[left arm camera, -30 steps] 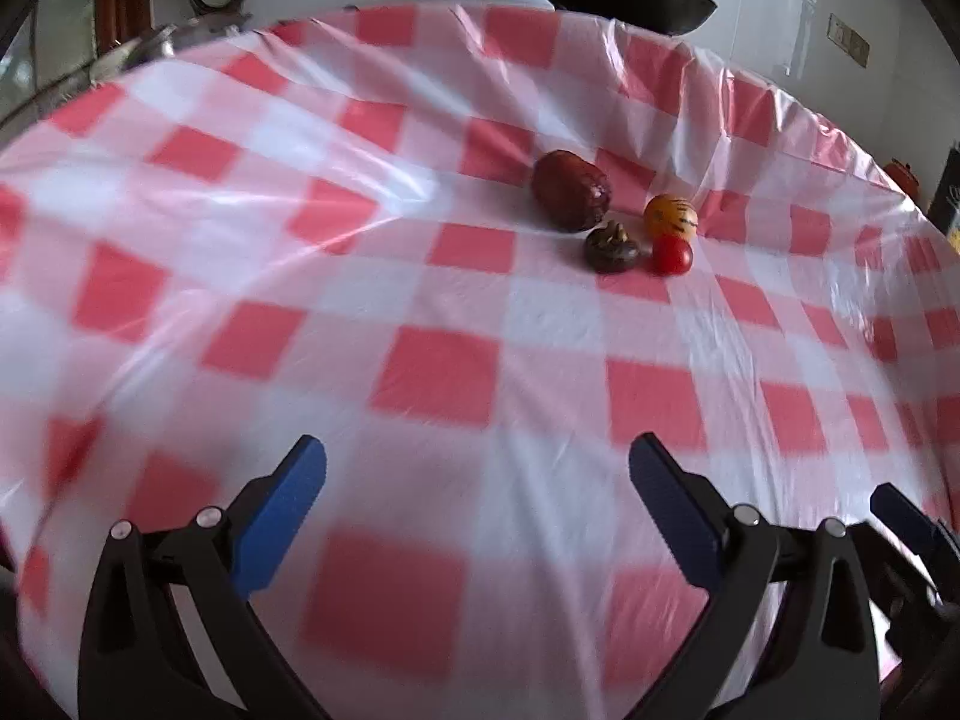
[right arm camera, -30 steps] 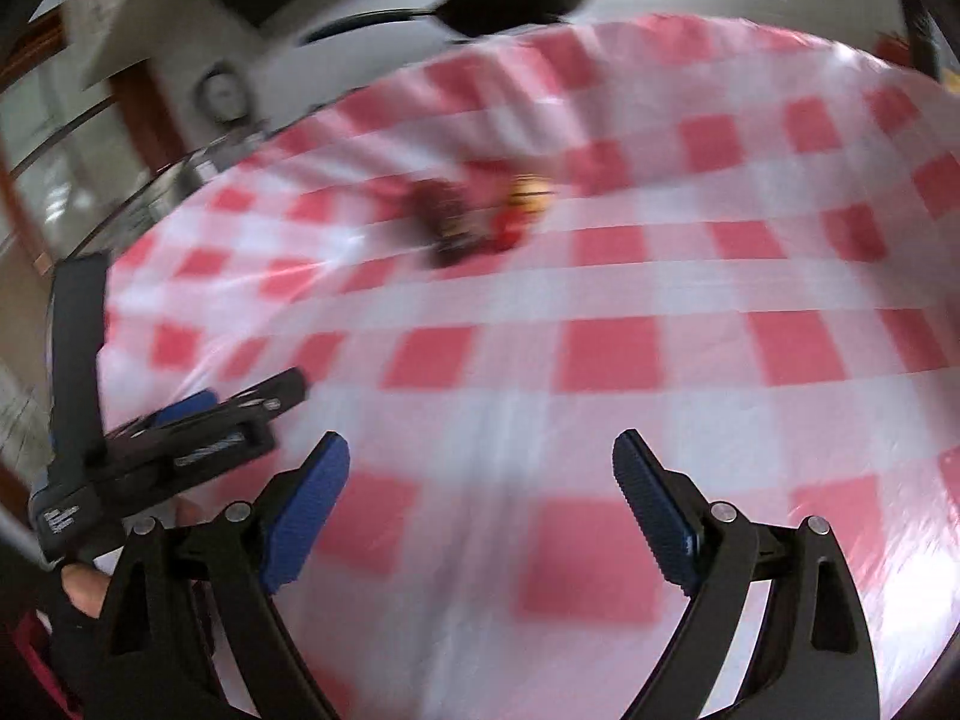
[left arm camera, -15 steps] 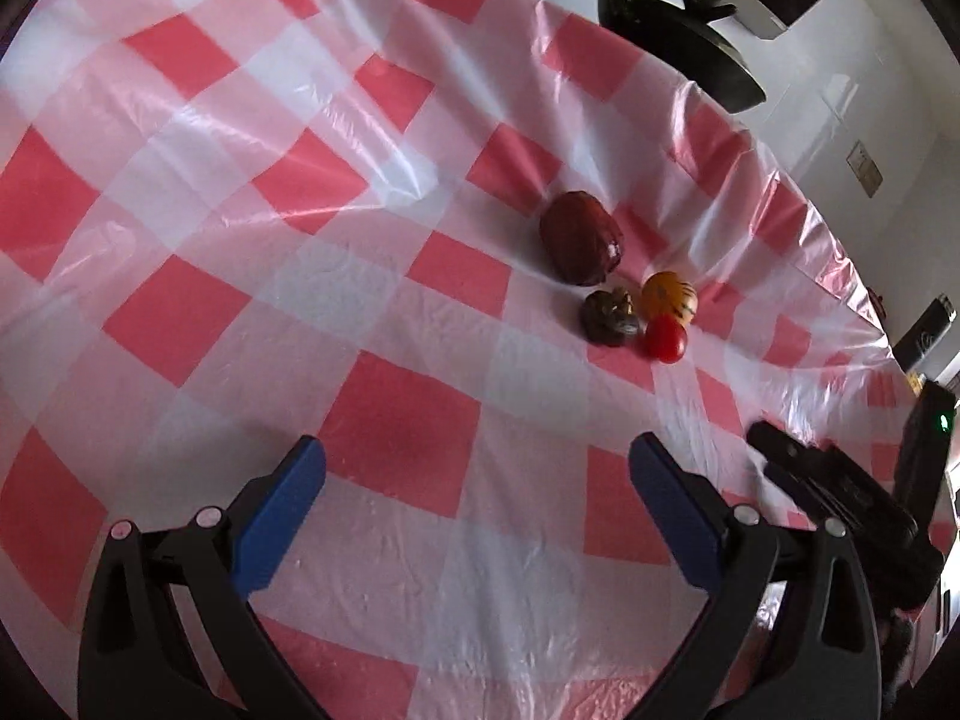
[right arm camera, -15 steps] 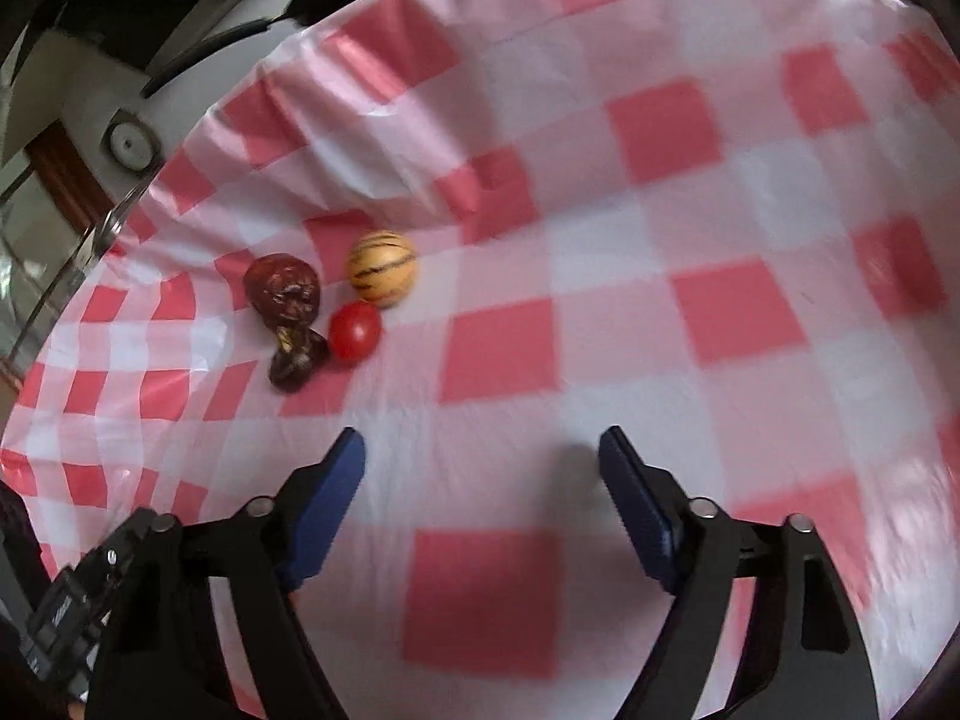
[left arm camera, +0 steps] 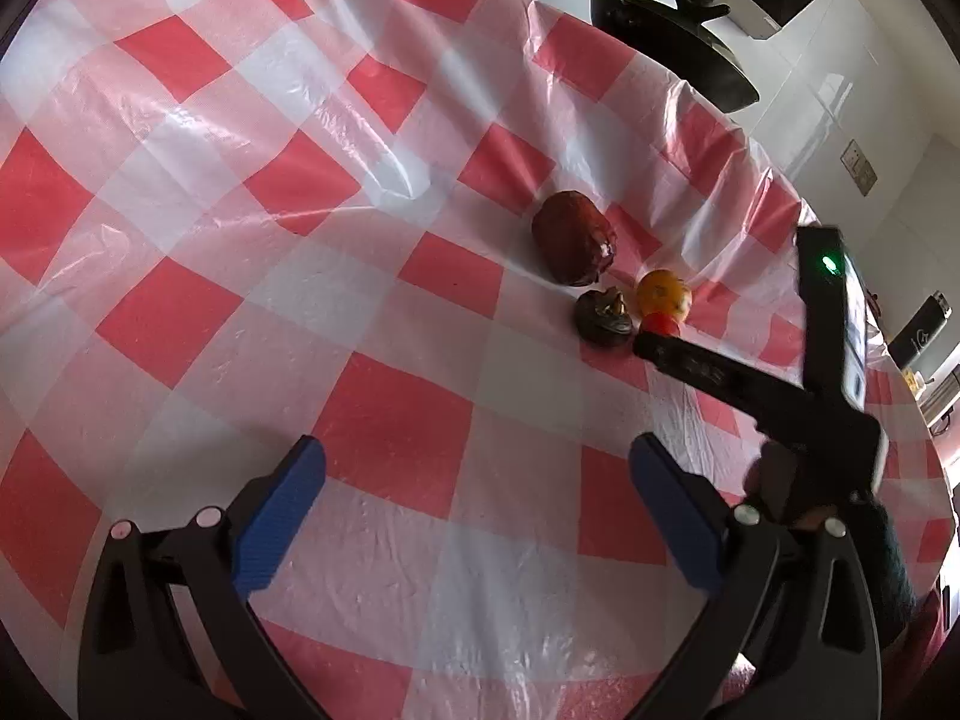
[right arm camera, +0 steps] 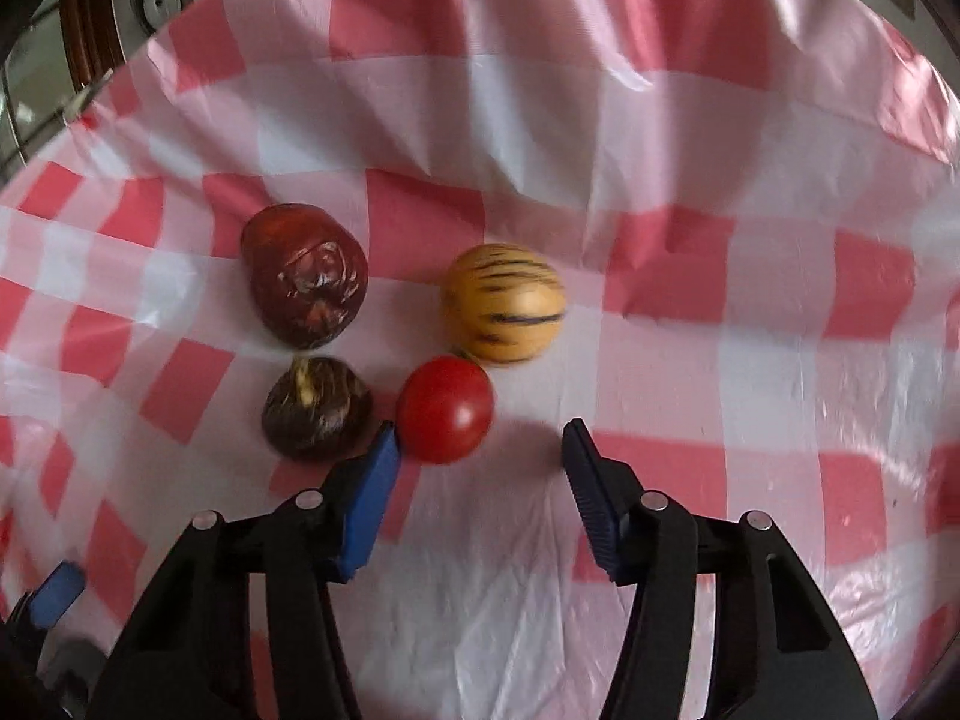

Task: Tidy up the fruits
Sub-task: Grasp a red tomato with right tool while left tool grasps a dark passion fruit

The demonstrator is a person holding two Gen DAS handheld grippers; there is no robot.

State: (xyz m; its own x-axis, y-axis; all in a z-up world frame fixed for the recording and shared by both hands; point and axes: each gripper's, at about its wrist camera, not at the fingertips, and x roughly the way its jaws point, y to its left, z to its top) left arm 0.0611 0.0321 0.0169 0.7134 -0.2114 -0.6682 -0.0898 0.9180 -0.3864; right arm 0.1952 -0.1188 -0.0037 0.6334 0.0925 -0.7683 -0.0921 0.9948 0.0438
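Crowding red tomato [right arm camera: 445,409]: right claw [right arm camera: 480,441], jaws closing, fruit untouched.

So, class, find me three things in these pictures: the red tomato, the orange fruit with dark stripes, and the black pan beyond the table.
red tomato [right arm camera: 445,409], right wrist view, middle of its glossy skin
striped orange fruit [right arm camera: 503,303], right wrist view, centre of its striped side
black pan [left arm camera: 678,39], left wrist view, its dark underside
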